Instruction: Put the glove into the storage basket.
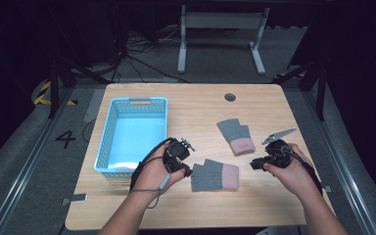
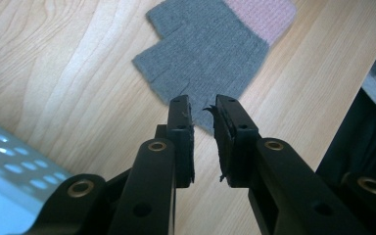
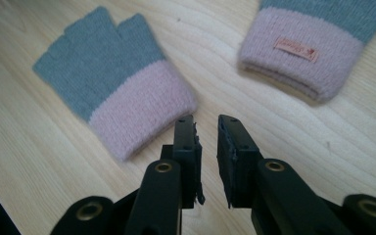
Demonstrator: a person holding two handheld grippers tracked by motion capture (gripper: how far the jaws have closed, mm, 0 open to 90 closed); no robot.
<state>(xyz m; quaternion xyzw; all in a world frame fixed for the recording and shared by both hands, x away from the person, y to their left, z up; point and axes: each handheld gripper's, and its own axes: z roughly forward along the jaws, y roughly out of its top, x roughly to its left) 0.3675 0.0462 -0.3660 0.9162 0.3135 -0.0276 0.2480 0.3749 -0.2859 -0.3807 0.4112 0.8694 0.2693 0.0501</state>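
wood: i see a pale wooden table from above, with my two hands coming in from the bottom edge.
near glove: a grey fingerless glove with a pink cuff lies flat on the table between my two hands, fingers towards my left, cuff towards my right.
far glove: a matching glove lies further back, well apart from the first, its pink cuff bearing a small label.
left tongs: the left tongs hover just over the grey finger end of the near glove; the jaws stand a narrow gap apart with nothing pinched between them.
right tongs: the right tongs sit just off the pink cuff of the near glove, over bare wood; the jaws are slightly parted and hold nothing.
basket: a light blue plastic basket stands at the left of the table, just beside my left hand.
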